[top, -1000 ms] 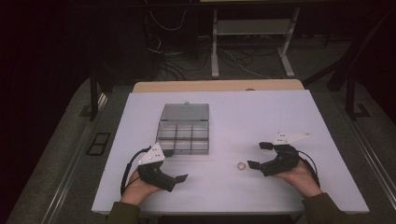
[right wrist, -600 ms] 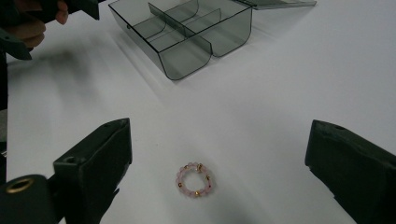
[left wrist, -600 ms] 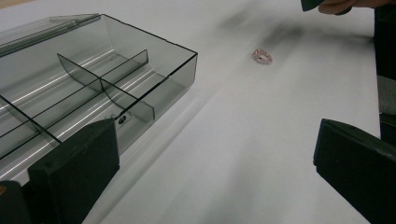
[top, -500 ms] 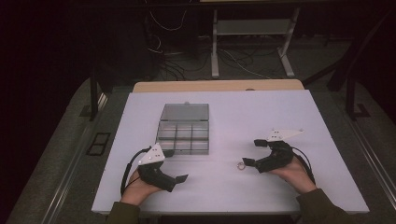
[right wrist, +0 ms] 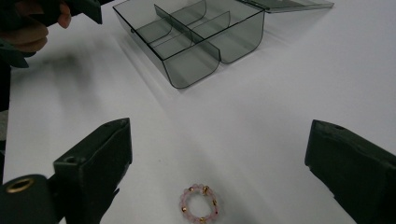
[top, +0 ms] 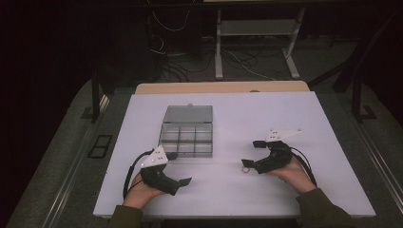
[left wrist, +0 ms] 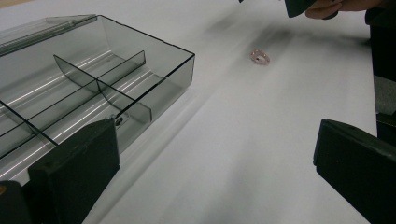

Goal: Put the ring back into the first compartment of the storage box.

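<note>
Bead ring (right wrist: 200, 204) on bare surface (top: 285, 118) between spread jaws of right gripper (top: 251, 153), now nearer than before, left gripper (top: 179, 168) spread-jawed beside box (top: 187, 130)

Overhead faces forward; tool views share box (top: 186, 132).

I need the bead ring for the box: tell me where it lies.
The bead ring lies flat on the white table, between the right gripper's open jaws, right of the clear box.

white table (top: 332, 123), floor cables (top: 237, 59), metal stand legs (top: 218, 52)
</note>
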Action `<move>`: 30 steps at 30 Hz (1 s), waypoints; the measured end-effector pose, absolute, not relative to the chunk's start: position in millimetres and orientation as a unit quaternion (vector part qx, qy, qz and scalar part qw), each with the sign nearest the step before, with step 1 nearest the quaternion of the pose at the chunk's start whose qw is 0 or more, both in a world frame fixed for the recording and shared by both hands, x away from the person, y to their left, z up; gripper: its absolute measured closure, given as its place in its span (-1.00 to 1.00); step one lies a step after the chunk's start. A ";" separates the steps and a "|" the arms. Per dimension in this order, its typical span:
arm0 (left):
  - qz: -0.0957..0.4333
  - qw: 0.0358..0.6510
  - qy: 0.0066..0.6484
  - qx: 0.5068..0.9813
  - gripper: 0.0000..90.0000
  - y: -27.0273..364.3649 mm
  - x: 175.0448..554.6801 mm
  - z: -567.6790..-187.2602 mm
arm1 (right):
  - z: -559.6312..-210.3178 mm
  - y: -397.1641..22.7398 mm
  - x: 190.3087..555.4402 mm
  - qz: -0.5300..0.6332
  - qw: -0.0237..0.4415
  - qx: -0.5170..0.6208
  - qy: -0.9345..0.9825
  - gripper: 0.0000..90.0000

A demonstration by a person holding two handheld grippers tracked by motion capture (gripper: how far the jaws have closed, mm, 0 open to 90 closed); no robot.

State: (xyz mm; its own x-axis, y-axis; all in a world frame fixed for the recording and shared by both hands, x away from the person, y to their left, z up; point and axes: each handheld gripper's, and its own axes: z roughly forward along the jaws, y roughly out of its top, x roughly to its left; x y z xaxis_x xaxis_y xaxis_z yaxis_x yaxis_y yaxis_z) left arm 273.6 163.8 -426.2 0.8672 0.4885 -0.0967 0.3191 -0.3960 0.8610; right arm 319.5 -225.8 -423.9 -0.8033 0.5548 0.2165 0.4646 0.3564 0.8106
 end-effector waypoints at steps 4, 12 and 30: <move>0.085 0.493 0.243 0.831 -1.00 164.1 273.8 -426.3 | -424.3 -223.4 320.2 0.475 0.043 0.308 0.823 -0.84; 0.086 0.492 0.241 0.832 -1.00 164.1 273.5 -426.3 | -425.9 -222.2 319.2 0.467 0.036 0.306 0.829 -0.72; 0.084 0.495 0.240 0.831 -1.00 164.6 273.4 -426.3 | -431.2 -221.9 319.2 0.441 0.015 0.302 0.845 -0.20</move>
State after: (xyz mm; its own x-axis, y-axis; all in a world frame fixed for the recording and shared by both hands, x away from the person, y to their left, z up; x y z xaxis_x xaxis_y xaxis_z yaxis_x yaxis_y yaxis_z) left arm 273.4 164.6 -426.3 0.8707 0.4820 -0.0979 0.3153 -0.3942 0.8632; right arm 319.2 -221.9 -431.2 -0.8166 0.5241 0.2420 0.4985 0.4289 0.7534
